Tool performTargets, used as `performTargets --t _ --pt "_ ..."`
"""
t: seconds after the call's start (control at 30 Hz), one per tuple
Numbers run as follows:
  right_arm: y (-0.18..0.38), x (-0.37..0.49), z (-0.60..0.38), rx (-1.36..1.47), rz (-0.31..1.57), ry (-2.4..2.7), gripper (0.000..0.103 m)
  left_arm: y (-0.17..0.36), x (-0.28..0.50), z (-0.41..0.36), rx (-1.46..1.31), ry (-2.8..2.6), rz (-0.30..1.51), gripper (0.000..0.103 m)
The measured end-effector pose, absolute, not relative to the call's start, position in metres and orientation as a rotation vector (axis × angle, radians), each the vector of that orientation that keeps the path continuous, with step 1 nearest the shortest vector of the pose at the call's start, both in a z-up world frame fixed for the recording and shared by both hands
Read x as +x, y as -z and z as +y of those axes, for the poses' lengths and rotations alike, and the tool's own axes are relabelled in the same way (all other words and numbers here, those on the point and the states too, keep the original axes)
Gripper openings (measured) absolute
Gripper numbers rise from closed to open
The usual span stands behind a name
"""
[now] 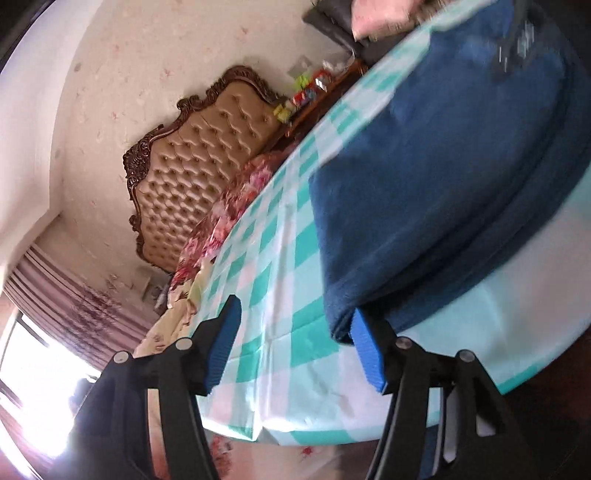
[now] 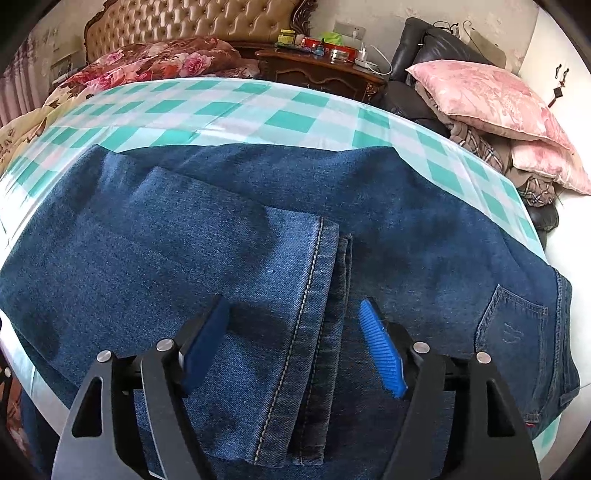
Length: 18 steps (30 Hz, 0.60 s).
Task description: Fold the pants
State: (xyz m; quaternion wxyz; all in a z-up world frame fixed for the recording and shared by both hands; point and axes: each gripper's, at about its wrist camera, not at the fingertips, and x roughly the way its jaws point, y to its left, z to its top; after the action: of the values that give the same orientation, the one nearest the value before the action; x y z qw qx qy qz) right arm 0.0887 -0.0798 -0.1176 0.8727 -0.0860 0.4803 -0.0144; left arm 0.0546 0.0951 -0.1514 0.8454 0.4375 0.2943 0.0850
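Blue denim pants (image 2: pixel 229 229) lie on a table with a teal-and-white checked cloth (image 2: pixel 221 107). The leg ends with stitched hems (image 2: pixel 314 332) are folded back over the upper part; a back pocket (image 2: pixel 513 328) shows at the right. My right gripper (image 2: pixel 295 343) is open just above the hems, its jaws on either side of them. In the left wrist view the pants (image 1: pixel 443 166) show a folded edge. My left gripper (image 1: pixel 295 339) is open and empty, beside the folded corner, over the cloth (image 1: pixel 280 266).
A bed with a tufted headboard (image 2: pixel 192 22) and floral bedding (image 2: pixel 155 62) stands behind the table. A wooden nightstand (image 2: pixel 317 70) holds small items. Pink pillows (image 2: pixel 491 99) sit on a dark chair at the right. A bright window (image 1: pixel 37 387) is at the left.
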Motion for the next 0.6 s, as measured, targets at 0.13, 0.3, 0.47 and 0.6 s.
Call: performTargets --t 0.13,0.3,0.47,0.6 --pt "0.119 0.089 -0.084 -0.156 1.006 0.015 0.072 0.152 0.055 0.105 0.899 -0.160 0.656 0.062" --pt "0.119 0.091 -0.088 -0.135 1.009 0.003 0.074 0.138 0.028 0.100 0.893 -0.018 0.664 0.061" --pt "0.102 0.090 -0.113 0.069 0.954 -0.038 0.067 0.086 0.032 0.123 0.543 0.118 0.680 0.025" --pt "0.094 0.098 -0.127 0.102 0.925 -0.004 0.063 0.067 0.119 0.125 0.213 0.275 0.693 0.015"
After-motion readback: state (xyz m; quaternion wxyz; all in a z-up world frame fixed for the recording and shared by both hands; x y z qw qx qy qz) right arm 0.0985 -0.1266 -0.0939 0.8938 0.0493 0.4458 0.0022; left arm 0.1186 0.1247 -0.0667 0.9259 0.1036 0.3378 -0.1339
